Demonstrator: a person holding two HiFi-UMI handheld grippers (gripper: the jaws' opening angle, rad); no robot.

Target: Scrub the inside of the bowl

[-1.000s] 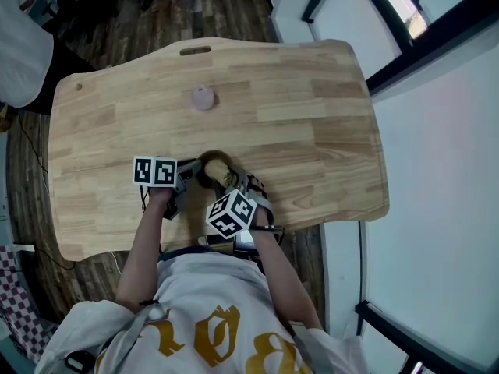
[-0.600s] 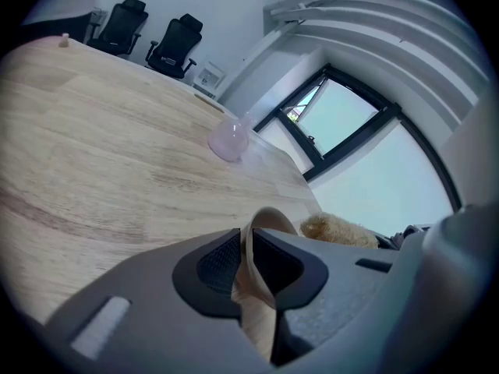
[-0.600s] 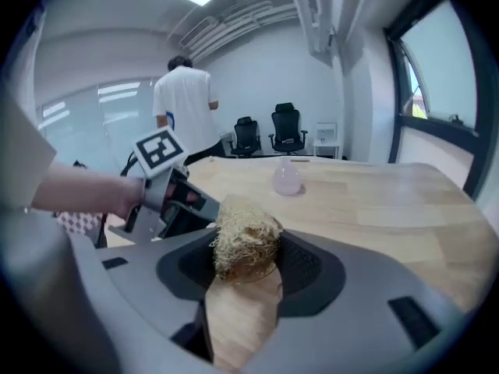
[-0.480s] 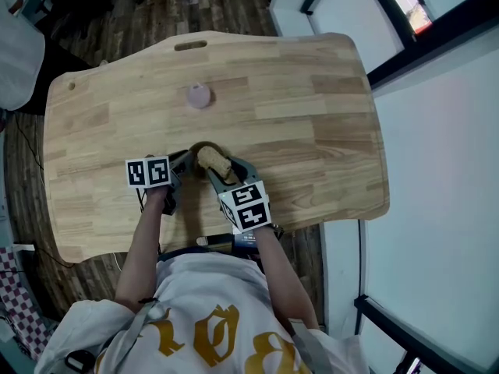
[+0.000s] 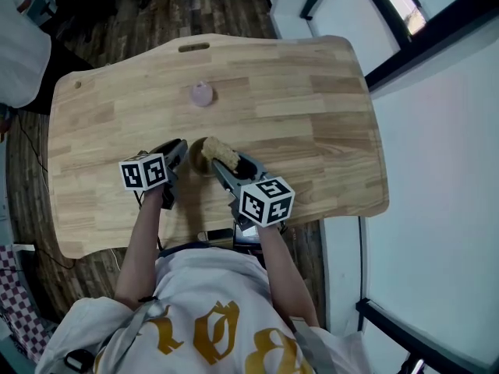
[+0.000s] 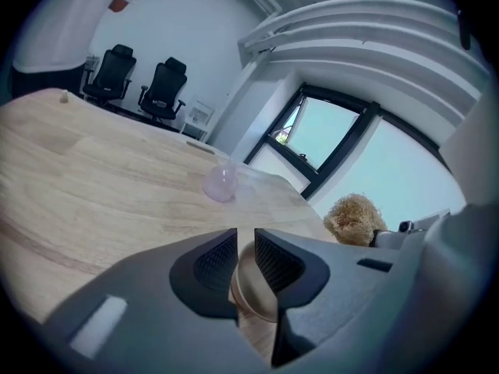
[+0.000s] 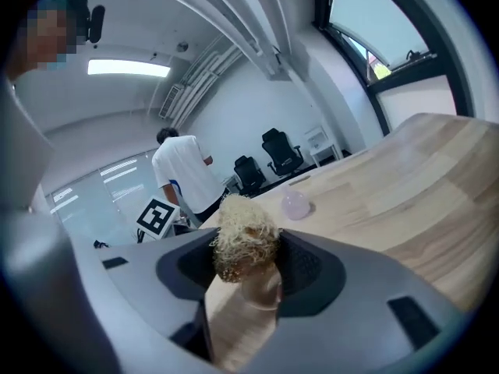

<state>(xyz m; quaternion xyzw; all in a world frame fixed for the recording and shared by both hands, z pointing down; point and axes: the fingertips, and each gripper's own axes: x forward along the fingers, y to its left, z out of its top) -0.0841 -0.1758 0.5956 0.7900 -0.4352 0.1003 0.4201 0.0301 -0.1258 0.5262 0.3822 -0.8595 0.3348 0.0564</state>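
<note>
Plainly the left tool (image 6: 245,249) is pinching the rim of the small wooden bowl (image 6: 255,291), seemingly light, stiff and prone to skidding, near the tabletop's (image 5: 312,131) front edge, while the right tool (image 7: 248,246) is clamping a soft fibrous scrubber (image 7: 238,231) near it.

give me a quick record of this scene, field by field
surface: wooden table
bowl: small brown bowl, near the table's front edge
left hand-held gripper: shut on the bowl's rim
right hand-held gripper: shut on a tan fibrous scrubber
scrubber position: over the bowl in the head view; contact with the inside unclear
other item: small pink object, farther back on the table, apart from both grippers
</note>
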